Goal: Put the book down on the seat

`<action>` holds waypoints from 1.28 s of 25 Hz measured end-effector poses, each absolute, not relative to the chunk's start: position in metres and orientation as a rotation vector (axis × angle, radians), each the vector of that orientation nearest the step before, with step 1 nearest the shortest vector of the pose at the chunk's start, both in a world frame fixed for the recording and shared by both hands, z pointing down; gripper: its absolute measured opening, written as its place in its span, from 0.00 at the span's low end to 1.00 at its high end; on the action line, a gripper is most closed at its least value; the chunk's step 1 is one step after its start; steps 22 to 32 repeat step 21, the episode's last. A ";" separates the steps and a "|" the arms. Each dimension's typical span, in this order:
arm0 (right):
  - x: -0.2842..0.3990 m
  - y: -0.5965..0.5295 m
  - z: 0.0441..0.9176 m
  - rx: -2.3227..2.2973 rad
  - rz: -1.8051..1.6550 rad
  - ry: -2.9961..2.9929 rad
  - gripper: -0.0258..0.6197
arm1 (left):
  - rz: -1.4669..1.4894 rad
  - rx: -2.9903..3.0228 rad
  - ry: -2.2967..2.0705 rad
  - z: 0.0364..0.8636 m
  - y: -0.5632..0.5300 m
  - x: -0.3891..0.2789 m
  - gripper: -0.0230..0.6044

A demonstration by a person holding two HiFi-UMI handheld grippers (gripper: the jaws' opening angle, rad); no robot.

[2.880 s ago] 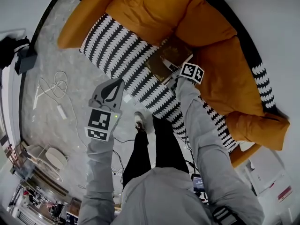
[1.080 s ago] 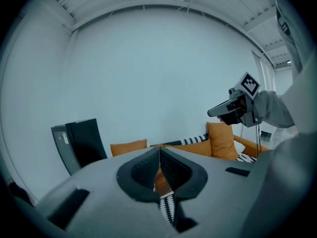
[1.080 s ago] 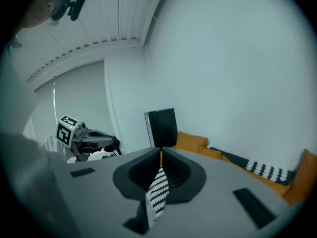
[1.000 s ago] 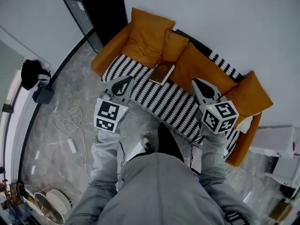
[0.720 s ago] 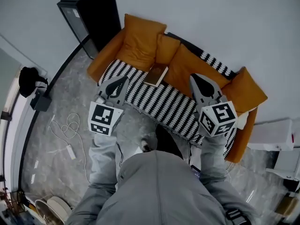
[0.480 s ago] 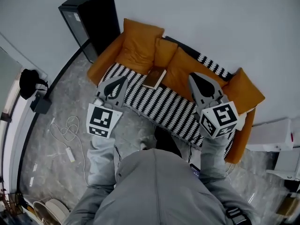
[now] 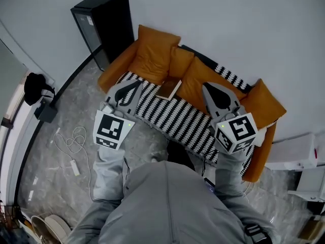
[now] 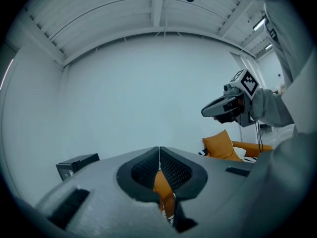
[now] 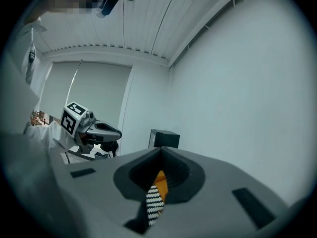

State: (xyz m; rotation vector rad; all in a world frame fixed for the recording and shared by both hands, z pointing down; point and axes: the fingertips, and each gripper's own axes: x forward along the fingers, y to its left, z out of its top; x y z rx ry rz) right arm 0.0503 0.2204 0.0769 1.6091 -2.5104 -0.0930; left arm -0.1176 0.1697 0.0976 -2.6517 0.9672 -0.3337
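Note:
The book (image 7: 170, 89) lies flat on the black-and-white striped seat (image 7: 175, 115) of the orange sofa, against the back cushions (image 7: 155, 55). Both grippers are held up well short of the sofa, apart from the book. My left gripper (image 7: 136, 84) is shut and empty; in the left gripper view its jaws (image 8: 159, 156) meet with nothing between them. My right gripper (image 7: 207, 88) is also shut and empty, its jaws (image 9: 160, 155) closed together in the right gripper view. Each gripper view shows the other gripper in the air: the right gripper (image 8: 207, 113) and the left gripper (image 9: 118, 133).
A black cabinet (image 7: 104, 24) stands left of the sofa by the wall. White cables (image 7: 71, 141) and a black bag (image 7: 35, 88) lie on the grey stone floor at left. A white box (image 7: 299, 154) sits to the sofa's right. The person's legs stand at the sofa's front edge.
The right gripper, earlier down at the book on the seat, has come away and risen. The person has stepped back; both grippers hover level, and the book stays on the seat.

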 end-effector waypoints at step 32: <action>0.057 0.212 0.095 1.573 -0.056 -2.499 0.09 | -0.339 -2.680 0.990 0.109 0.155 -0.110 0.08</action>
